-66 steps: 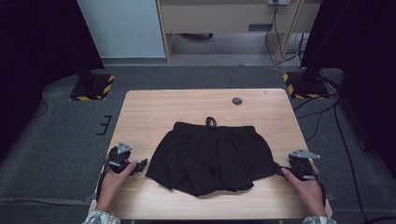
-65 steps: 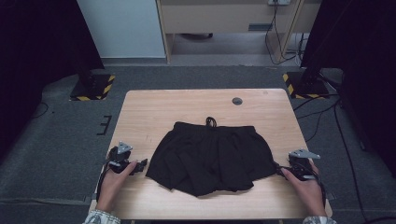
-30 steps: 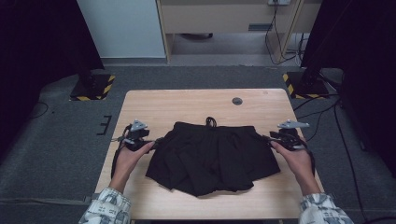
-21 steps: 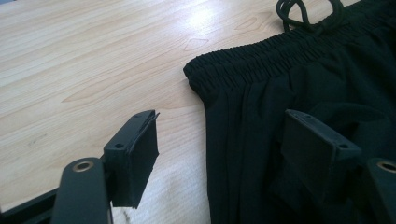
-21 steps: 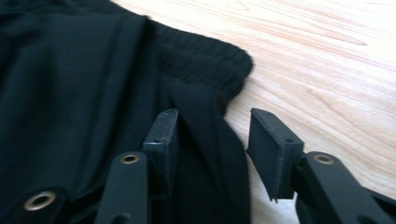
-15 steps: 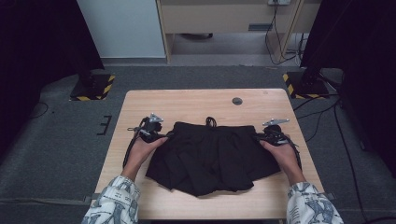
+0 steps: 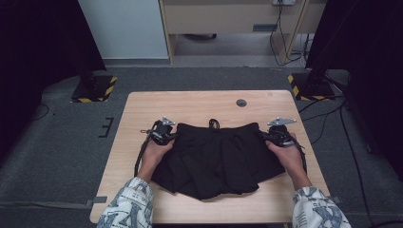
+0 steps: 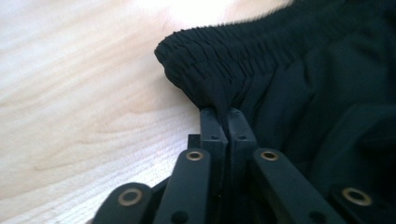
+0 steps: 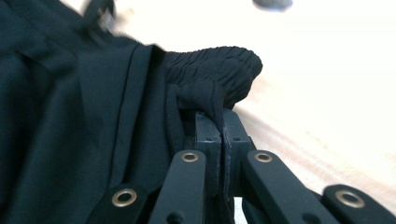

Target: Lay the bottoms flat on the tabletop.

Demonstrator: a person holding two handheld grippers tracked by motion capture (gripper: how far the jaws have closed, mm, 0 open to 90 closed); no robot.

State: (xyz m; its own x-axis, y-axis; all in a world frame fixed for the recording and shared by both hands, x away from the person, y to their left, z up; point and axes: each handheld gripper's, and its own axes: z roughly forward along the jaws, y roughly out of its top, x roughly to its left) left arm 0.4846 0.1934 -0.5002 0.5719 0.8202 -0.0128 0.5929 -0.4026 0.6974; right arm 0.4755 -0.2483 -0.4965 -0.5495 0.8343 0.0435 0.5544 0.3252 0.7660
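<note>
Between my left gripper's [image 8: 223,112] jaws sits a pinch of black cloth: they are clamped on the left end of the shorts' [image 7: 216,156] elastic waistband [image 8: 219,53], just below the gathered ridge. My right gripper [image 9: 215,114] does the same at the other end, jaws pressed tight on a fold of the waistband [image 9: 219,63] at its right corner. From the high view my left gripper [image 7: 161,133] and right gripper [image 7: 280,133] sit at the two ends of the band, hands behind them, sleeves coming up from the near edge.

Out from the grips, the shorts lie flat on the table [image 7: 142,109], waistband toward the far edge, legs toward me and somewhat rumpled, with overlapping folds near the near edge. A drawstring [image 7: 214,124] loops out at the middle of the band. A small dark round thing [image 7: 241,102] lies near the far edge, well apart from the cloth.

I judge the step in hand to be the grasp on both waist corners, now made. The next move likely calls for raising both ends together and evenly, keeping the band taut between the grippers so the cloth hangs or folds cleanly; an uneven lift could let a thin pinch slip. No containers are on the table.
</note>
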